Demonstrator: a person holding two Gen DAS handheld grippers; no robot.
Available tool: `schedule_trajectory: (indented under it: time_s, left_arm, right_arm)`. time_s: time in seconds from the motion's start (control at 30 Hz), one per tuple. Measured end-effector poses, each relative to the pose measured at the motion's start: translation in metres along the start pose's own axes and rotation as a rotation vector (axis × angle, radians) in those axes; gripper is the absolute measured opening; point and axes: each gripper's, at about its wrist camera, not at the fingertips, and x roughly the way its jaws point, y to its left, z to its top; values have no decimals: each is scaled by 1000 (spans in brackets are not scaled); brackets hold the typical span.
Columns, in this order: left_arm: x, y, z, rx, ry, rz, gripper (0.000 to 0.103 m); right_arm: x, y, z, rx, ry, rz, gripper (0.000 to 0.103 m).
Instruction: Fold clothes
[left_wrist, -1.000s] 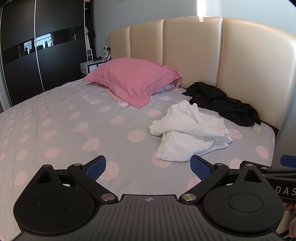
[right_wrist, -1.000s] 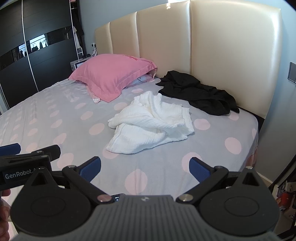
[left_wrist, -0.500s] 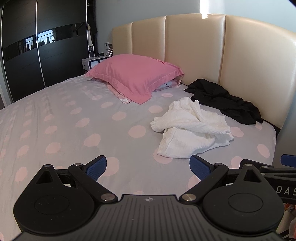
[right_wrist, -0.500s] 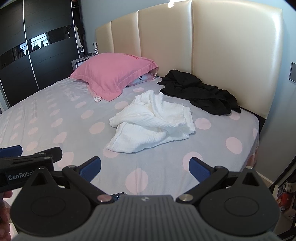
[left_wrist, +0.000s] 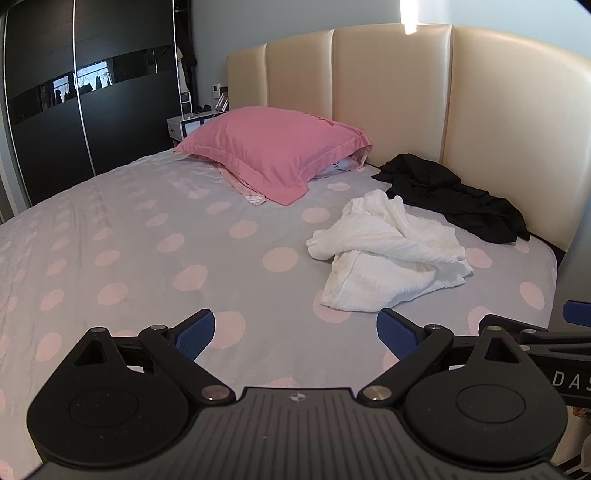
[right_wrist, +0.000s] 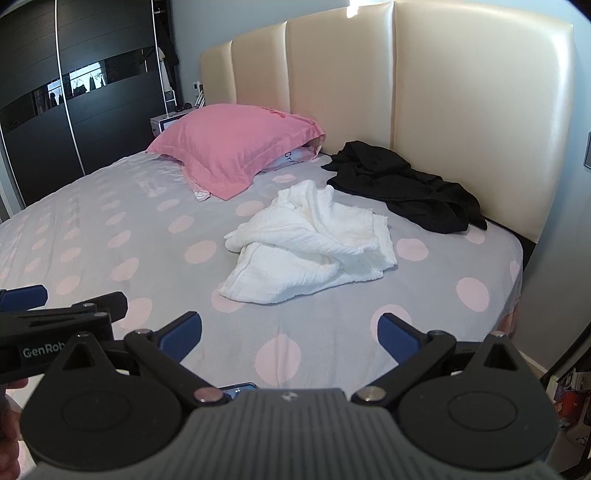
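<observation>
Two garments lie on the bed (left_wrist: 147, 266) toward its headboard end: a crumpled white garment (left_wrist: 388, 254) near the right edge, and a black garment (left_wrist: 454, 195) beyond it against the headboard (left_wrist: 388, 92). Beside them sits a pink pillow (left_wrist: 273, 151). Both the left claw (left_wrist: 295, 332) and right claw (right_wrist: 290, 330) hover over the near edge, fingers spread apart, holding nothing.

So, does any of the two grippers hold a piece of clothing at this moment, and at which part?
Nothing is held. The left gripper and the right gripper are both open, short of the white garment.
</observation>
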Motion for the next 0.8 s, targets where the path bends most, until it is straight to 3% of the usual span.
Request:
schedule_trajectory:
  time_s: [0.17,0.37,0.6,0.73,0.8]
  left_arm:
    - [-3,5,0,-31,-1,-23,96]
    - [-4,10,0,-45,-3,-29,96]
    - [1,34,-2,-42,20,29,96]
    - [3,53,-4,-32,35,64,96]
    - [6,63,-6,-37,47,88,96]
  right_arm:
    - [0,-2,1,9,-6,-20,102]
    - [-1,-5,3,10,-21,17,102]
    - [-7,10,13,-177,-102,66,101]
    - [11,10,25,-243,-45,144,99]
    - [28,8,31,-273,-9,151,93]
